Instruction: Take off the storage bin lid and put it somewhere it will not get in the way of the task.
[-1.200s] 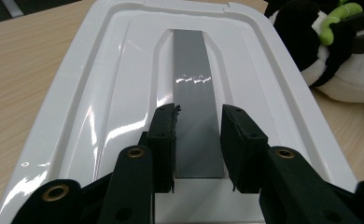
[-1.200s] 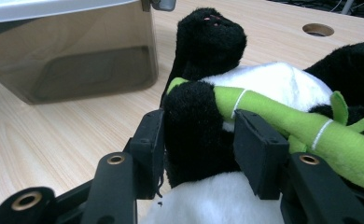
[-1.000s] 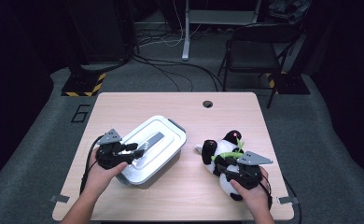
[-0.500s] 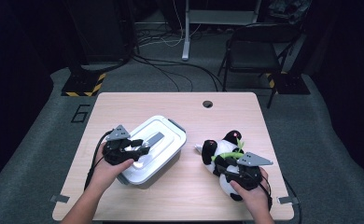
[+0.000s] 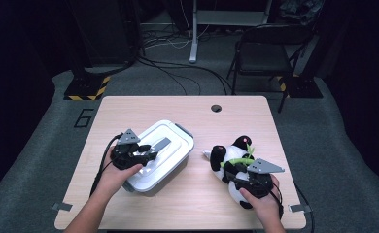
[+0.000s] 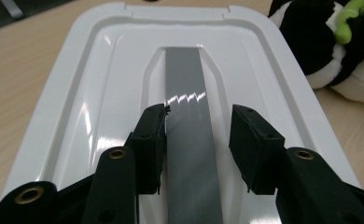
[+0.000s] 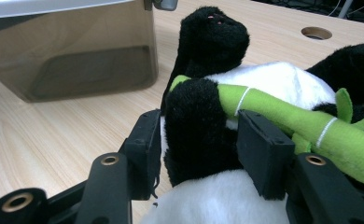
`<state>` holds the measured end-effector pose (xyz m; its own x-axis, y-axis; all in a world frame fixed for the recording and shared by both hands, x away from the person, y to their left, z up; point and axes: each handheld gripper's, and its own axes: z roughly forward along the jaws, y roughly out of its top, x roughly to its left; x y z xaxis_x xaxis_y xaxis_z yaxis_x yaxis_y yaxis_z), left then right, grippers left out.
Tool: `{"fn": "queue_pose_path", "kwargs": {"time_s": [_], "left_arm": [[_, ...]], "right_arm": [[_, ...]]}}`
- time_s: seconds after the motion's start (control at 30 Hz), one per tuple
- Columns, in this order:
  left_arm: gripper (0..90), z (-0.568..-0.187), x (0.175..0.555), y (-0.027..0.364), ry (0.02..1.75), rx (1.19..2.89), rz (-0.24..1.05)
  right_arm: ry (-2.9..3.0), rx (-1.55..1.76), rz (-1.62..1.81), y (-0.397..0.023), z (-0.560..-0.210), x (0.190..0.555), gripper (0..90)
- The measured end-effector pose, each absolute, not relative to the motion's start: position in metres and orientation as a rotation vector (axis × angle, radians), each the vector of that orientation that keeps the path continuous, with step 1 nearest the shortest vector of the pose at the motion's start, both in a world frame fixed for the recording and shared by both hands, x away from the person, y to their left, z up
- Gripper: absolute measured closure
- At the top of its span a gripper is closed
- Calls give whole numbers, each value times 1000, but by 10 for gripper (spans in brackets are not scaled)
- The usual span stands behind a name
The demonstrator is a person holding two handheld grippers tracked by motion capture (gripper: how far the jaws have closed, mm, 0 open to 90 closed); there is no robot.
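While wood table [image 5: 187, 109] sits on grey carpet [image 5: 323, 111], L fingers [image 6: 150, 140] apart over handle [image 6: 187, 107], R fingers [image 7: 145, 149] clamp panda [image 7: 203, 126].

Each black gripper, left [image 5: 151, 150] and right [image 5: 232, 171], is topped by a grey three-cornered plate, trailed by a black cable, and fitted with brass-ringed screw holes below blocky fingers [image 6: 255, 144].

A painted numeral "6" [image 5: 83, 118] marks the floor left of the table.

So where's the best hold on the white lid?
Likely the grey handle strip along the middle of the white lid, from above. It stands proud in its recess, narrow enough for the left gripper, whose jaws straddle it.
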<state>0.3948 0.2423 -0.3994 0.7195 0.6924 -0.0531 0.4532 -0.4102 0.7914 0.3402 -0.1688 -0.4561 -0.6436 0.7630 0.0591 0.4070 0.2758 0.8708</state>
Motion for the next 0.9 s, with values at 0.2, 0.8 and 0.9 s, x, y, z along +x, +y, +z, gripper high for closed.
{"fn": "queue_pose_path", "kwargs": {"time_s": [0.2, 0.8, 0.9], "left_arm": [[573, -399, 396, 240, 869, 2085, 377], [663, -397, 402, 223, 870, 2105, 378], [666, -396, 400, 217, 859, 2115, 374]], "right_arm": [[2173, 1060, 1322, -170, -457, 340, 495], [2168, 1063, 1322, -171, -457, 341, 495], [2168, 1062, 1322, -171, -457, 341, 495]]}}
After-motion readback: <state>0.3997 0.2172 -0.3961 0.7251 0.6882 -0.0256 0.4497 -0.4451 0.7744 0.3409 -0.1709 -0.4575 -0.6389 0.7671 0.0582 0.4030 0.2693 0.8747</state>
